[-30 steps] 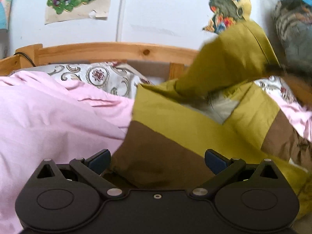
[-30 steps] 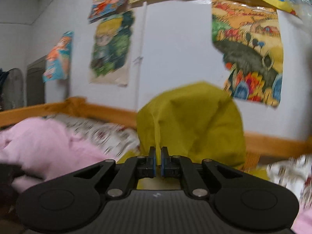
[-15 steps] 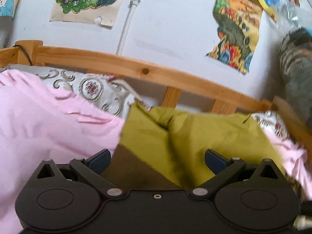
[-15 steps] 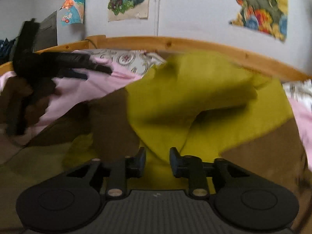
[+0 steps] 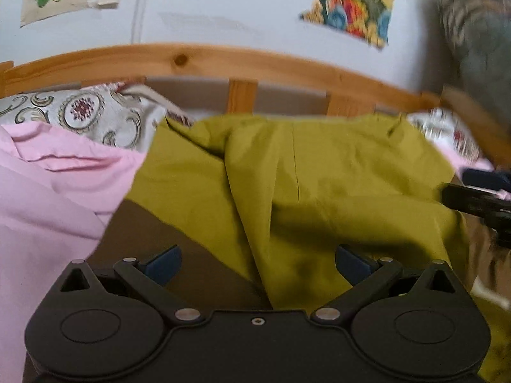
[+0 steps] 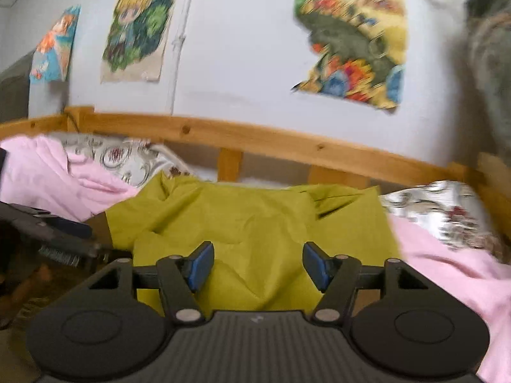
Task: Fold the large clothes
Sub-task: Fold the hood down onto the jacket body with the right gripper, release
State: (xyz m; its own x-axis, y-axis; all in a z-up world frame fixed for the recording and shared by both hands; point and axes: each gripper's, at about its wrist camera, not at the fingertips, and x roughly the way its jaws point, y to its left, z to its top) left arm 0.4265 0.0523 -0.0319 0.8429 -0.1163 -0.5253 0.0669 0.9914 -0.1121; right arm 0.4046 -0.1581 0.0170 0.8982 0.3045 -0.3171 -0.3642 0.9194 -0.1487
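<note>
Gaping wide, the jaws of the left gripper (image 5: 258, 260) and right gripper (image 6: 258, 265) hold nothing. Beneath them the yellow-green cloth (image 6: 255, 223) lies rumpled on the bed, between pink bedding (image 5: 48, 198). No readable writing shows.

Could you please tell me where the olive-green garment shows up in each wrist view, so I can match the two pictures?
Left wrist: olive-green garment fills centre and right, ahead of the open left gripper.
Right wrist: centre, behind the open right gripper.
Shared landmark: wooden bed rail behind it.
</note>
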